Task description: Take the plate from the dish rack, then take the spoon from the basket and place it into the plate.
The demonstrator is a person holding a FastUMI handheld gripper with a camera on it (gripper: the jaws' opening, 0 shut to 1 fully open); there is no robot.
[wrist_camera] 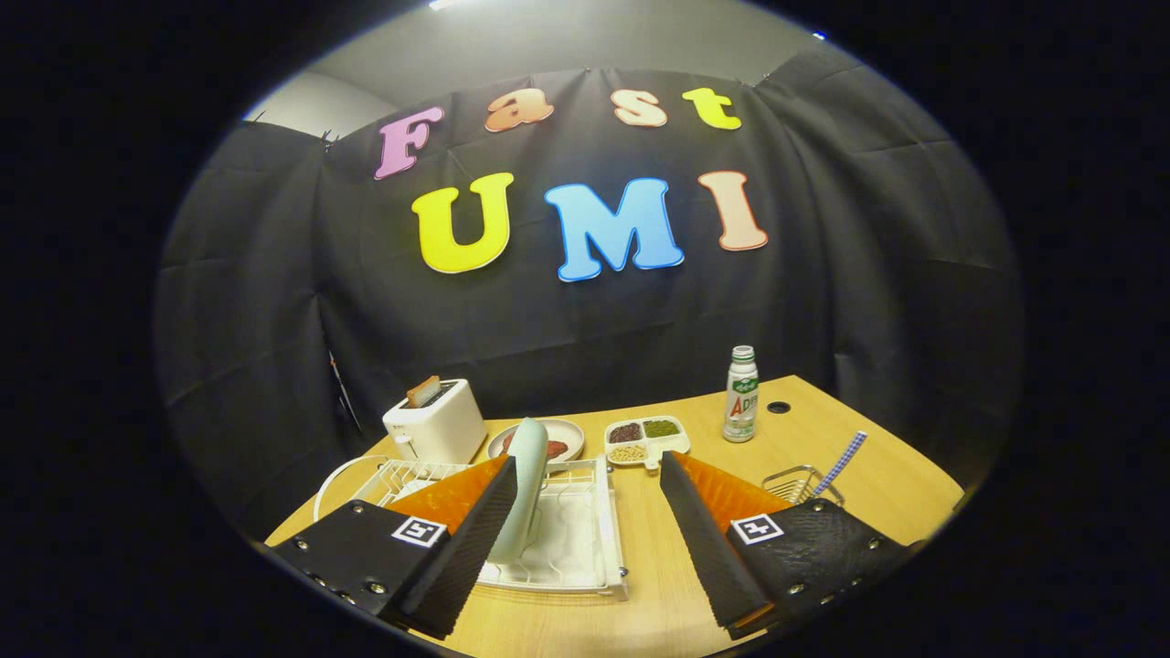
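Note:
A pale green plate stands on edge in the white dish rack, right against the inner side of my left finger. My gripper is open, its two black fingers spread wide over the rack and the table. The right finger is well clear of the plate. Beyond that finger sits a small wire basket, and a spoon with a blue checked handle sticks up out of it.
Behind the rack stand a white toaster with toast in it, a round dish of red food and a white divided tray of beans. A bottle stands further right on the wooden table.

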